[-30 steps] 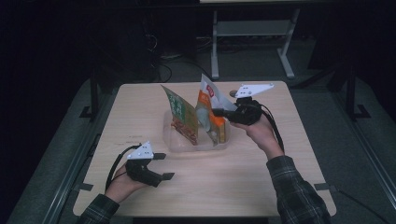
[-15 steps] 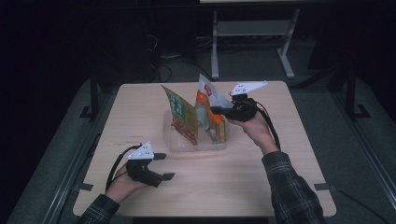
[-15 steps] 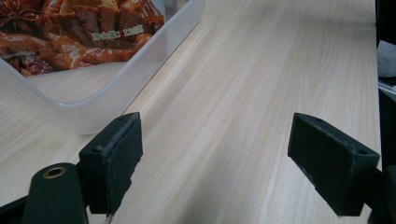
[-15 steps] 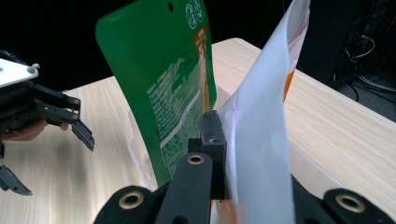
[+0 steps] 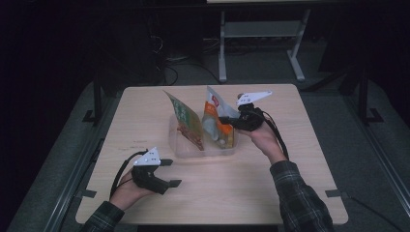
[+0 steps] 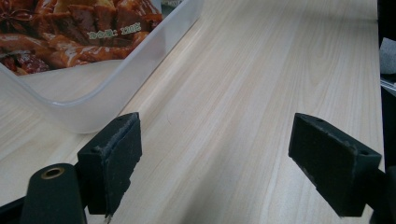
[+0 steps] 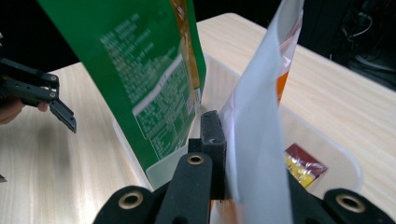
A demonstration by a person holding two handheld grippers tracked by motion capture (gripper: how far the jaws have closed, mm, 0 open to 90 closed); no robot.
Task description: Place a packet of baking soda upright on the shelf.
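A clear plastic bin stands mid-table. A green and brown snack bag leans upright in its left half. My right gripper is shut on a white and orange pouch and holds it upright over the bin's right half, its lower end inside. In the right gripper view the pads pinch the pouch beside the green bag. My left gripper rests open on the table near the front left, nothing between its pads, the bin's corner just ahead.
A small red and yellow packet lies on the bin's floor. The wooden table has bare room right of and in front of the bin. A metal stand is on the dark floor beyond the far edge.
My right gripper has sunk with the pouch, bringing it lower into the bin and slightly left. The left gripper has stayed put.
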